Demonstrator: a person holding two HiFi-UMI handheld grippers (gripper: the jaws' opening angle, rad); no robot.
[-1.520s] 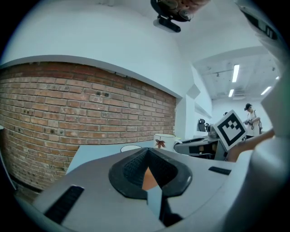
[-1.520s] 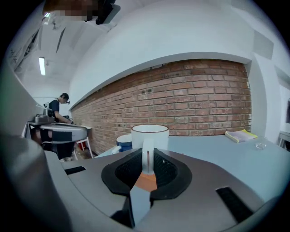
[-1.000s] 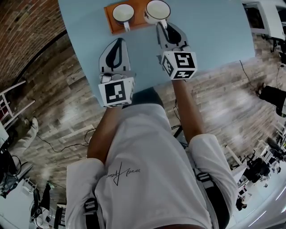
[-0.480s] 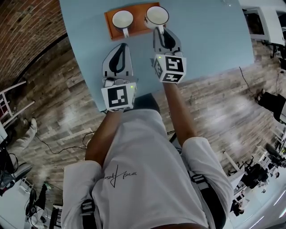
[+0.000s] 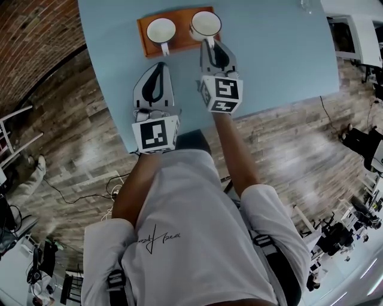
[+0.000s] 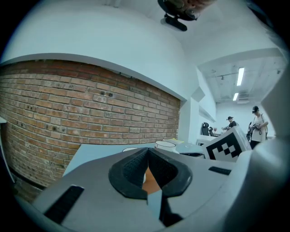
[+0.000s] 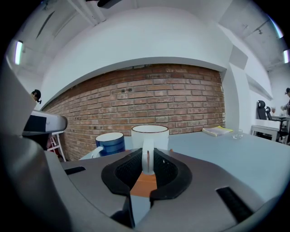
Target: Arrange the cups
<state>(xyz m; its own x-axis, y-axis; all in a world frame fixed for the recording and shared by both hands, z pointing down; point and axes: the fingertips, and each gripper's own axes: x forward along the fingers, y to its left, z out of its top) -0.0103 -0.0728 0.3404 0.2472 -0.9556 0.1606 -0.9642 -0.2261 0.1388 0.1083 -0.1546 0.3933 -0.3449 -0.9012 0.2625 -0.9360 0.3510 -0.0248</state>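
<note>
An orange tray (image 5: 179,17) lies at the far side of the light blue table (image 5: 275,54). On its left half stands a blue cup (image 5: 162,30) with a white inside, its handle pointing toward me. My right gripper (image 5: 206,43) is shut on the handle of a white cup (image 5: 205,25) at the tray's right end. In the right gripper view that handle (image 7: 147,156) stands upright between the pads, with the blue cup (image 7: 110,142) to its left. My left gripper (image 5: 158,66) hovers short of the tray, shut and empty; its view shows the tray (image 6: 152,181) past the closed jaws.
The table's near edge (image 5: 179,128) runs just under both marker cubes. A yellowish book (image 7: 217,131) and a small glass (image 7: 237,133) lie far right on the table. A brick wall stands beyond the table's far side; wooden floor surrounds it.
My right gripper has sunk a little with the white cup, bringing it in over the tray's right end. The left gripper has stayed put, shut.
</note>
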